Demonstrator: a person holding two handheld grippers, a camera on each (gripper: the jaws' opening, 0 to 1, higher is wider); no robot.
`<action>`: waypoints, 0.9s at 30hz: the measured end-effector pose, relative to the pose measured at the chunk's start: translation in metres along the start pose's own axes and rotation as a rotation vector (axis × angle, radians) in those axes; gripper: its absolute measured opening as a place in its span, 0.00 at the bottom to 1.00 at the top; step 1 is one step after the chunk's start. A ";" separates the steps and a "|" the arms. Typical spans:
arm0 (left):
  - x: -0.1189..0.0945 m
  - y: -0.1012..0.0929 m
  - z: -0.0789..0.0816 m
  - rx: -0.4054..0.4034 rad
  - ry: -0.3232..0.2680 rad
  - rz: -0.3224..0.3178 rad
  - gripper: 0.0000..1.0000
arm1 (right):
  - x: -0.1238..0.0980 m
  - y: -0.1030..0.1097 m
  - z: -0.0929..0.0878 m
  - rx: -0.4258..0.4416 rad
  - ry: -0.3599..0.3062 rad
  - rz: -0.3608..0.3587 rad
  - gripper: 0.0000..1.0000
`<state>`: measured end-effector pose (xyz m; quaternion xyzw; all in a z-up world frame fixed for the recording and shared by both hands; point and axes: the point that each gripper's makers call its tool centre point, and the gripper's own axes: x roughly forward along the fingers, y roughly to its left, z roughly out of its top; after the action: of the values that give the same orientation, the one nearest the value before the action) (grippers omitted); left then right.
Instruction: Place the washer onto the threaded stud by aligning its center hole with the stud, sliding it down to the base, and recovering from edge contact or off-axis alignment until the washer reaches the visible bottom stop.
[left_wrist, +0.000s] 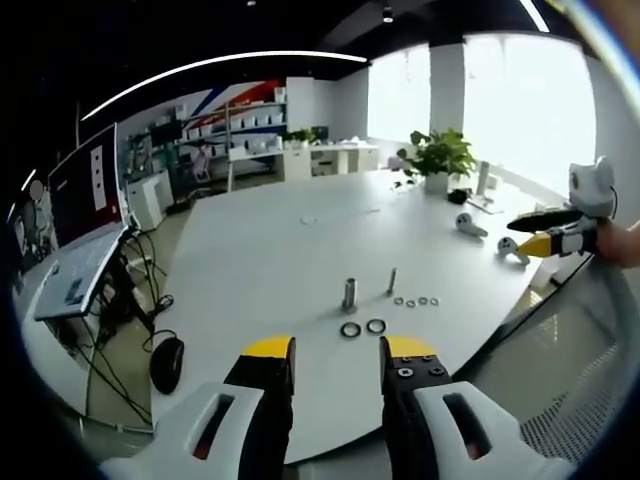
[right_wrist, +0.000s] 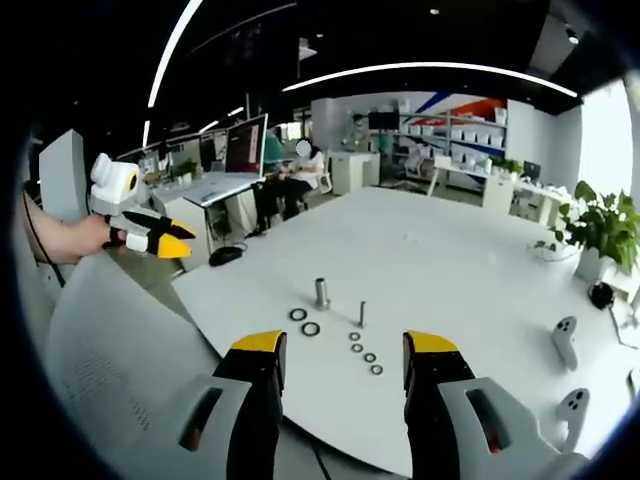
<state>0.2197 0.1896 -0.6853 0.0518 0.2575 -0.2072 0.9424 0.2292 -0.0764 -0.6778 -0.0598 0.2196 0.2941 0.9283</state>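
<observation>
**Washers and studs lie untouched near the table edge, both grippers held off it**

No brand or lettering is readable in either view.

In the left gripper view, a laptop (left_wrist: 85, 265) sits on a stand off the table's left side, with a mouse (left_wrist: 166, 362) below it. The white table (left_wrist: 290, 250) carries, near its near edge, two large dark washers (left_wrist: 362, 327), a thick threaded stud (left_wrist: 349, 294) and a thin stud (left_wrist: 391, 280) standing upright just behind them, and a row of four small washers (left_wrist: 416, 301) to their right. A potted plant (left_wrist: 440, 158) stands at the far right corner, two white controllers (left_wrist: 470, 227) nearer. The left gripper (left_wrist: 336, 352) hangs short of the near edge, jaws apart and empty. The right gripper (left_wrist: 535, 232) enters from the right, over the table's right edge, held in a hand; its jaws look apart.

The right gripper view shows the left gripper (right_wrist: 168, 238) at left and the right gripper (right_wrist: 344, 352) jaws spread, empty. People sit at a far desk. Nothing blocks the studs.
</observation>
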 end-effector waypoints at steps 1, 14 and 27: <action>0.000 0.000 0.000 0.000 -0.002 -0.001 0.32 | 0.000 0.000 0.000 0.003 -0.003 0.000 0.49; -0.002 0.004 0.005 -0.020 -0.028 0.019 0.32 | -0.001 0.001 0.001 0.020 -0.008 0.011 0.49; -0.002 0.004 0.004 -0.018 -0.025 0.018 0.32 | 0.002 0.005 -0.006 0.002 0.025 0.030 0.49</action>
<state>0.2214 0.1930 -0.6809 0.0432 0.2471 -0.1969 0.9478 0.2257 -0.0726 -0.6837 -0.0594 0.2322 0.3070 0.9210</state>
